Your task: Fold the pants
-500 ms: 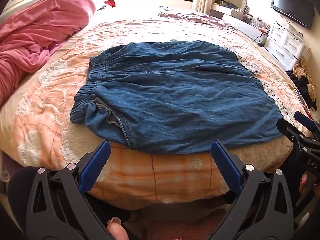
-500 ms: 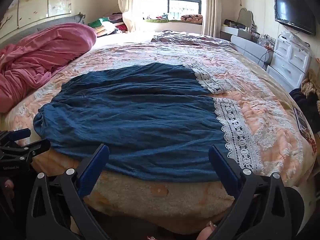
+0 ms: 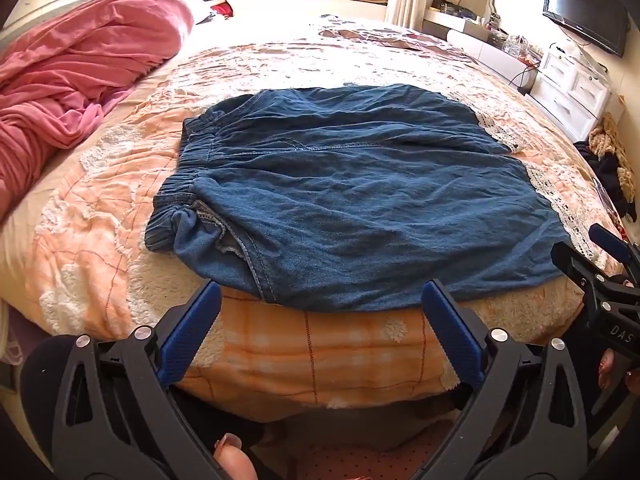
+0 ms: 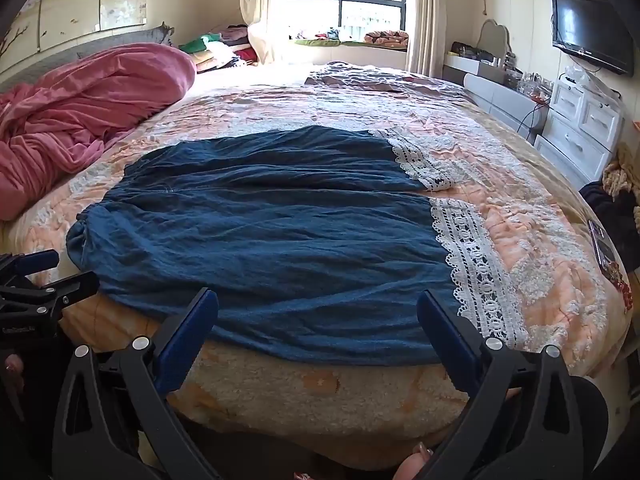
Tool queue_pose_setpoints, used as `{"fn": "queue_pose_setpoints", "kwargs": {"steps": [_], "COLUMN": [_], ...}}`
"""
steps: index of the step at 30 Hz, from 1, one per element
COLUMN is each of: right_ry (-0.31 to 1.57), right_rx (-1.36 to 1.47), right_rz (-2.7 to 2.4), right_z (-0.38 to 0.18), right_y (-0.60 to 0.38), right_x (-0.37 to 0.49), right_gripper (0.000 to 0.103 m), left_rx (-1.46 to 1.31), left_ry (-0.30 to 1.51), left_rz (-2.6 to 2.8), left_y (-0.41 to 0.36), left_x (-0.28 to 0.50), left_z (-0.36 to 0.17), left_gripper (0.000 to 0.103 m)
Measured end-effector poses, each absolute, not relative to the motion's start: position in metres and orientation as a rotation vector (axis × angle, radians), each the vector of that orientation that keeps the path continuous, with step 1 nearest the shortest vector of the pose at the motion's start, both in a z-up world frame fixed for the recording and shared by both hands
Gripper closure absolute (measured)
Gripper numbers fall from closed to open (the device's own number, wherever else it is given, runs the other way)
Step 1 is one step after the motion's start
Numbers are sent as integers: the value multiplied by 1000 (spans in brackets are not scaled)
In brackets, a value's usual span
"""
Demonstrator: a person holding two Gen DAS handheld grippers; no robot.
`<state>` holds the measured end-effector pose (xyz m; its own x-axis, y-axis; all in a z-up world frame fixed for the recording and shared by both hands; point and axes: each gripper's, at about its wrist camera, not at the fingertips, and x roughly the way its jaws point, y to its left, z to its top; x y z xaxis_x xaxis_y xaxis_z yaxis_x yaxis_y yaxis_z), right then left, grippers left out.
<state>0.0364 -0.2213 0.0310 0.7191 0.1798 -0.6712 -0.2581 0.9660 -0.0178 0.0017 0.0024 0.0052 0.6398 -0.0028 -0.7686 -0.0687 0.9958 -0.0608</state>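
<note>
Since the pants lie spread flat on the bed, waistband left, lace cuffs right, no fold's made yet; left hand-held gripper and right hand-held gripper both spread wide, holding nothing.

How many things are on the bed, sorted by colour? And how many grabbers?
Blue: 1, the pants with white lace hems
Pink: 1, the blanket bunched at the left
Grabbers: 2, the left gripper and the right gripper, both open, held short of the bed
Total: 4
</note>
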Motion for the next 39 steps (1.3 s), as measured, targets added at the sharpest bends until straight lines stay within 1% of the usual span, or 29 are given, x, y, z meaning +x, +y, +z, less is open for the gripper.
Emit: {"fn": "queue_pose_setpoints", "kwargs": {"steps": [39], "right_ry": [746], "right_rx": [-92], "right_rz": [284], "right_z": [27], "right_y": [-219], "right_x": [39], "right_gripper": [4], "left_rx": [-87], "left_ry": [864], "left_rz": [51], "left_y": [2], "left_x": [0], "left_z": [9], "left_gripper": [9]}}
